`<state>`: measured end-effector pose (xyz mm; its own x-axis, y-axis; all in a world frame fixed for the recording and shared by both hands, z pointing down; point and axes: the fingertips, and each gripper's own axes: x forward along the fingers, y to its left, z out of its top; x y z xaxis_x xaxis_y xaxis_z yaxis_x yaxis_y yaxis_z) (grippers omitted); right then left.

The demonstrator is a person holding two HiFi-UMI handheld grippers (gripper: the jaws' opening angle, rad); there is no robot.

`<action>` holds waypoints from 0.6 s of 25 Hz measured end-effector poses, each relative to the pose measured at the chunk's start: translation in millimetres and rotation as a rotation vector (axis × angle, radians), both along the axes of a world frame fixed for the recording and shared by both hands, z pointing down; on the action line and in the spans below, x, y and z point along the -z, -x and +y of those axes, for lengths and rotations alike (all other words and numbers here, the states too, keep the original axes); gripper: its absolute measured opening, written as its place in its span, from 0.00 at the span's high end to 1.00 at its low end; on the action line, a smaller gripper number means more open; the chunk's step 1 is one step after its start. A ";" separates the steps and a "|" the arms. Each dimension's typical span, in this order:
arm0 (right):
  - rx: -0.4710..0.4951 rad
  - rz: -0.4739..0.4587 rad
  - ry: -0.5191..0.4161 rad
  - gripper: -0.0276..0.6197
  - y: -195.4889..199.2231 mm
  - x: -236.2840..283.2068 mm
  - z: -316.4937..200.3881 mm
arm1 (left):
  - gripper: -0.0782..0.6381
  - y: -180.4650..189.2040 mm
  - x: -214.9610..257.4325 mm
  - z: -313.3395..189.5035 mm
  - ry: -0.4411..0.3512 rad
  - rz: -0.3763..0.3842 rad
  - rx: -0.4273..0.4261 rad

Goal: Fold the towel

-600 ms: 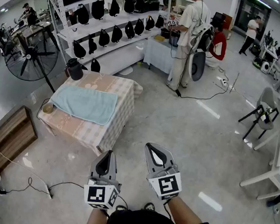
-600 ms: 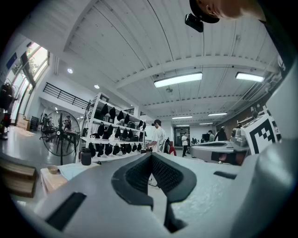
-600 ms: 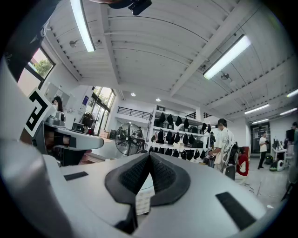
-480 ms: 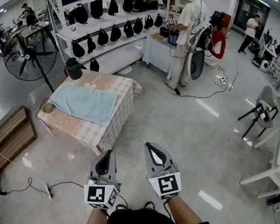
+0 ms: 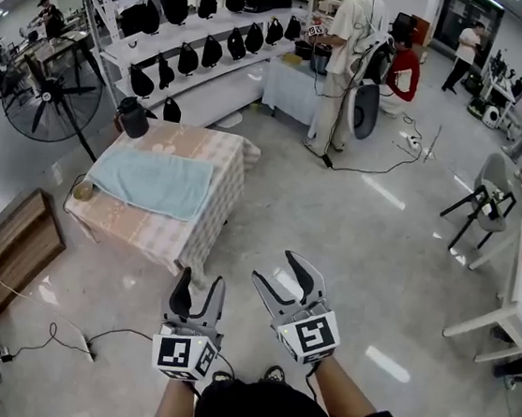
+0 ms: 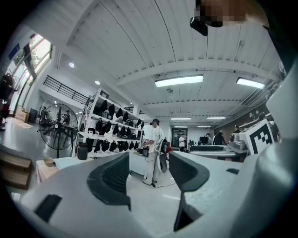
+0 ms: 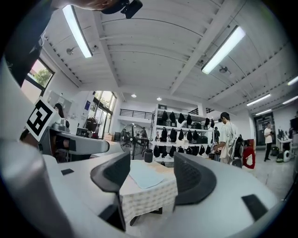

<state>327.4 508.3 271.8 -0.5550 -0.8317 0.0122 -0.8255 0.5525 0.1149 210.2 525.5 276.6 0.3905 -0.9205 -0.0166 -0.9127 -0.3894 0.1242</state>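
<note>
A light blue towel lies flat on a table with a checked cloth, across the floor from me to the upper left. Both grippers hang in the air well short of it. My left gripper is open with nothing between its fingers. My right gripper is open and empty too. In the right gripper view the towel and the table show far off between the jaws. The left gripper view looks past the table toward the shelves.
A black jug stands at the table's far corner and a small bowl at its left edge. A fan, shelves of black bags, a wooden crate, floor cables and a standing person surround the table. A chair stands to the right.
Both pairs of jaws, close together before, now stand spread apart. The head view has shifted, so the table sits slightly higher and further left in the frame.
</note>
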 end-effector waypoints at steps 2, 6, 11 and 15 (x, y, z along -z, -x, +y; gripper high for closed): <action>0.010 0.018 0.015 0.51 1.2 -4.8 0.2 | 0.53 -1.0 -3.1 -0.7 0.014 0.009 -0.003; 0.039 0.035 0.028 0.50 3.7 -6.3 5.9 | 0.53 -14.2 -5.6 4.6 0.033 -0.001 -0.043; 0.048 0.040 0.006 0.50 -5.9 0.2 13.6 | 0.53 -28.1 -1.8 8.5 0.019 0.000 -0.037; 0.038 0.034 0.008 0.50 -28.9 -0.1 12.7 | 0.53 -43.1 -2.9 7.5 0.026 -0.002 -0.021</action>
